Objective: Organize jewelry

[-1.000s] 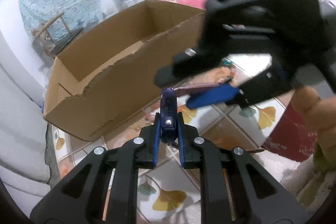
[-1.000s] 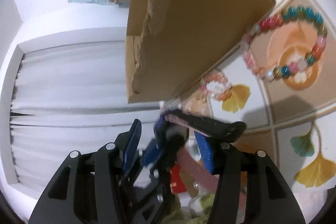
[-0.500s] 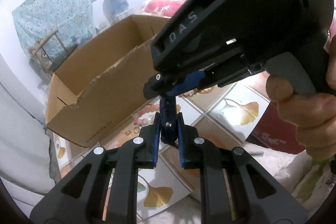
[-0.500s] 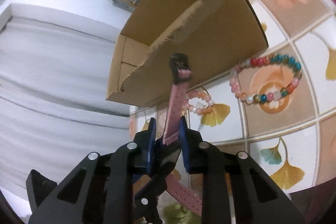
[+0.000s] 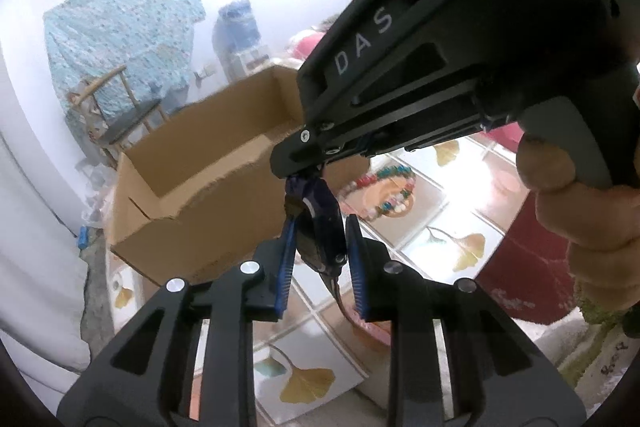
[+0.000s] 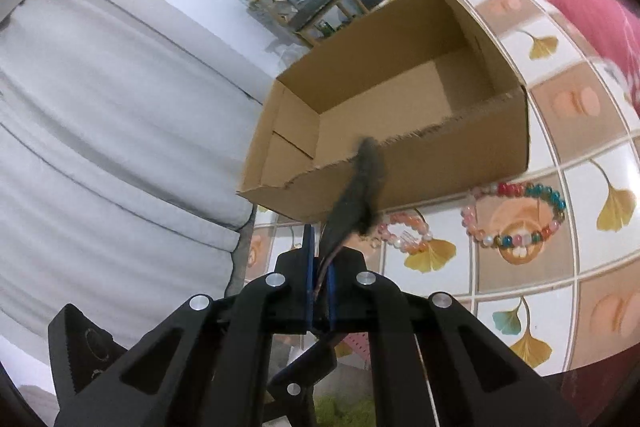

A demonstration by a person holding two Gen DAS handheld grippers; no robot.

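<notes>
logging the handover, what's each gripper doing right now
Left gripper: fingers have just been opening, pink watch strap loose between them.
Right gripper: shut on the strap.

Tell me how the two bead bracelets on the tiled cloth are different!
The big bracelet makes a wider ring than the small bracelet. The big bracelet mixes red, teal, pink and white beads, while the small bracelet is only pale pink, orange and clear. The small bracelet lies closer to the cardboard box, and the big bracelet sits further out around an orange tile circle. Both lie flat on the cloth, untouched by either gripper.
</notes>
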